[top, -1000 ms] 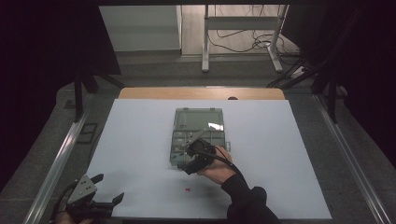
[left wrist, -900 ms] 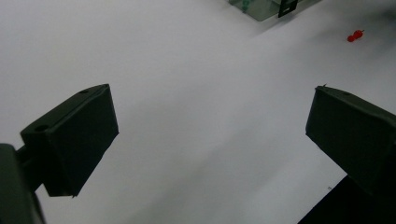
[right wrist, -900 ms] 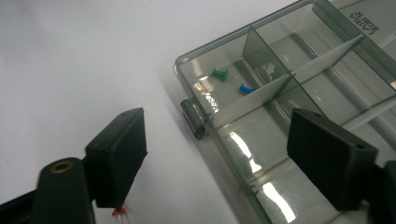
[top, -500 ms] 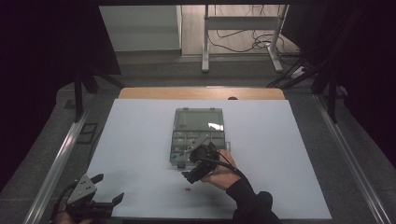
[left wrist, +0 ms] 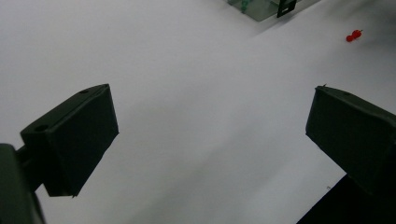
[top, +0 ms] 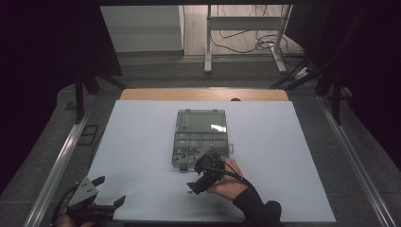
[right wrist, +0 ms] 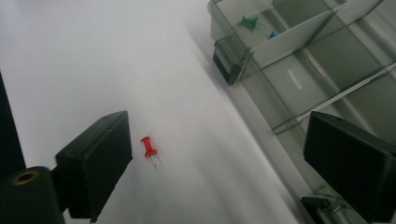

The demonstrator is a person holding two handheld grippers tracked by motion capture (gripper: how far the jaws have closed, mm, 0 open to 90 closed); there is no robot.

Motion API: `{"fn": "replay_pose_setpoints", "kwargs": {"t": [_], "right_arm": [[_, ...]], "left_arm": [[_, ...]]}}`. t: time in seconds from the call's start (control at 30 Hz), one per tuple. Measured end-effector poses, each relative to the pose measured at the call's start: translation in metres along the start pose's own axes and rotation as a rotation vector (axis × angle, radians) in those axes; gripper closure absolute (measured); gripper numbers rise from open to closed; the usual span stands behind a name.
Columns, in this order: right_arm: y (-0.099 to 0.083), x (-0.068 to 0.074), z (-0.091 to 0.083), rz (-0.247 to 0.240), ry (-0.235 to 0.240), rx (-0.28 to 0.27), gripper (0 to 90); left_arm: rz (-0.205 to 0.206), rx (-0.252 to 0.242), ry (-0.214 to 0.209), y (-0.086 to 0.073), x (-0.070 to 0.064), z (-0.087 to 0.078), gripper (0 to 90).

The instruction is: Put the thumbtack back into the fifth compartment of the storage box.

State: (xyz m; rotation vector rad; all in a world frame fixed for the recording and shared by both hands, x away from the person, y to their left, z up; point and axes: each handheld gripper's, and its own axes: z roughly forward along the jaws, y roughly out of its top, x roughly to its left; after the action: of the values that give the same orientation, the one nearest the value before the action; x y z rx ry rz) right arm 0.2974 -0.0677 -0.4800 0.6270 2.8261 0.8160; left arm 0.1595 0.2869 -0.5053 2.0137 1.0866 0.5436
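Observation:
A small red push pin lies on the white table, seen also as a red push pin near the front and as a red push pin at the far right. My right gripper hovers just above and behind it, jaws wide open, nothing between them. A clear compartment box with its lid open sits mid-table; a green pin and a blue pin lie in one compartment. My left gripper stands open at the front left edge, holding nothing.
The box's black latch faces the pin side. The white surface stretches bare between the left gripper and the box corner. A metal rail runs along the table's left side, with dark floor beyond.
My right gripper has drawn back from over the box toward the table's front, down near the red pin. The left gripper has stayed put.

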Motion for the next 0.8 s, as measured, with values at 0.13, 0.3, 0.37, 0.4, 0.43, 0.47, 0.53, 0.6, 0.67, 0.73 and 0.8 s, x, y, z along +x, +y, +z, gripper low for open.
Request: {"fn": "replay_pose_setpoints", "kwargs": {"t": [0.13, 0.3, 0.37, 0.4, 0.43, 0.47, 0.53, 0.6, 0.67, 0.73, 0.8], "right_arm": [[-0.004, 0.004, 0.000, -0.005, 0.011, 0.009, 15.3], [-0.008, 0.008, 0.004, -0.013, 0.044, 0.021, 30.8], [-0.010, 0.008, 0.007, -0.012, 0.065, 0.027, 37.8], [-0.010, 0.009, 0.008, -0.011, 0.071, 0.032, 40.9], [-0.010, 0.010, 0.010, -0.016, 0.081, 0.036, 43.7], [-0.010, 0.011, 0.011, -0.018, 0.088, 0.041, 46.8], [-0.010, 0.012, 0.014, -0.025, 0.107, 0.048, 53.0], [-0.010, 0.014, 0.017, -0.040, 0.123, 0.061, 58.5], [-0.010, 0.016, 0.020, -0.051, 0.134, 0.069, 63.1], [-0.010, 0.018, 0.023, -0.065, 0.139, 0.077, 67.7], [-0.010, 0.019, 0.025, -0.070, 0.142, 0.079, 70.7]], "left_arm": [[0.001, 0.001, 0.000, 0.000, 0.000, 0.000, 2.7], [0.002, 0.001, -0.001, 0.000, 0.000, 0.000, 2.8], [0.001, 0.000, 0.001, 0.000, 0.000, 0.000, 2.8], [0.001, 0.000, 0.001, 0.000, 0.000, 0.000, 2.8], [0.001, -0.001, 0.001, 0.000, 0.000, 0.000, 2.8], [0.002, 0.000, 0.000, 0.000, 0.000, 0.000, 2.7], [0.002, 0.000, 0.001, 0.000, 0.000, 0.000, 2.8], [0.003, 0.000, 0.001, 0.000, 0.000, 0.000, 2.8], [0.004, 0.001, 0.001, 0.000, -0.001, 0.000, 2.8], [0.004, 0.002, 0.001, 0.000, -0.001, 0.000, 2.8], [0.005, 0.002, 0.001, 0.000, -0.001, 0.000, 2.7]]}}
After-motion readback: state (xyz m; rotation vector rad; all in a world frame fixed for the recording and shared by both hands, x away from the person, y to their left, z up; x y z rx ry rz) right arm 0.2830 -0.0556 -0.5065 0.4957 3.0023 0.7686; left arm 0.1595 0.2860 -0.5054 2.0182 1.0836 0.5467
